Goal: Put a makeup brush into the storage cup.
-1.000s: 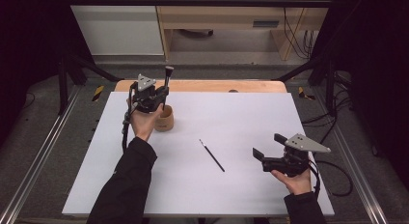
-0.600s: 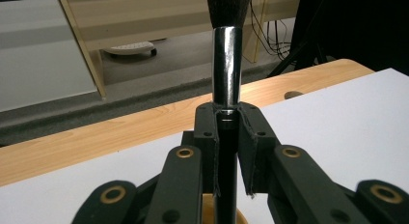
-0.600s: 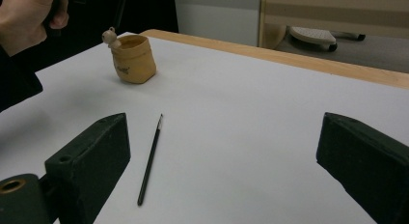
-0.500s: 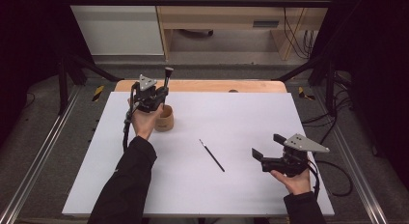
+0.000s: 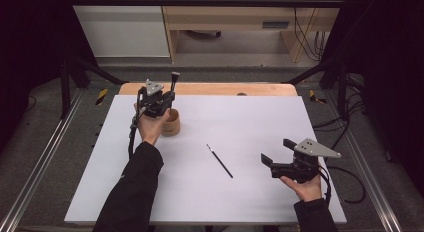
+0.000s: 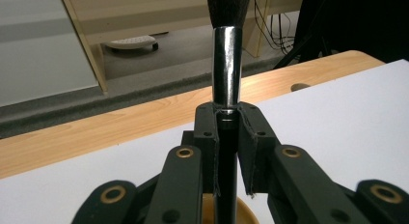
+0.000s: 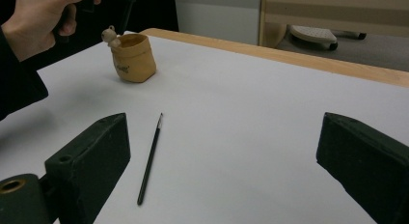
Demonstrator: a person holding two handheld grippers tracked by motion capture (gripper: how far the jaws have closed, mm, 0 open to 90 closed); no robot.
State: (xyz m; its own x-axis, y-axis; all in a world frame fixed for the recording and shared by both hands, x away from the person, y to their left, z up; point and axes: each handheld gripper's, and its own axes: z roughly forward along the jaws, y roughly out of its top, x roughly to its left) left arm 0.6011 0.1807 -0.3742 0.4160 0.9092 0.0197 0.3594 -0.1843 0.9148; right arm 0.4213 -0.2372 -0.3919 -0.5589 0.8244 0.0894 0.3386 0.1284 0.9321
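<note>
My left gripper (image 5: 162,99) is shut on a large brush (image 5: 173,82) with a chrome ferrule and dark bristles, held upright, bristles up. In the left gripper view the brush (image 6: 226,64) rises from between the pressed pads of the gripper (image 6: 226,119). Its handle hangs just above a small tan cup (image 5: 171,124), whose rim (image 6: 246,214) peeks out below the jaws. A thin black brush (image 5: 220,161) lies flat mid-table. My right gripper (image 5: 276,151) rests low at the right, open and with nothing in it, pointing toward the thin brush (image 7: 150,156) and the cup (image 7: 132,57).
A white sheet (image 5: 250,122) covers the wooden table (image 5: 215,88), whose bare far edge has a small hole. Metal rails run along both sides of the table. Cables trail on the floor at the right.
</note>
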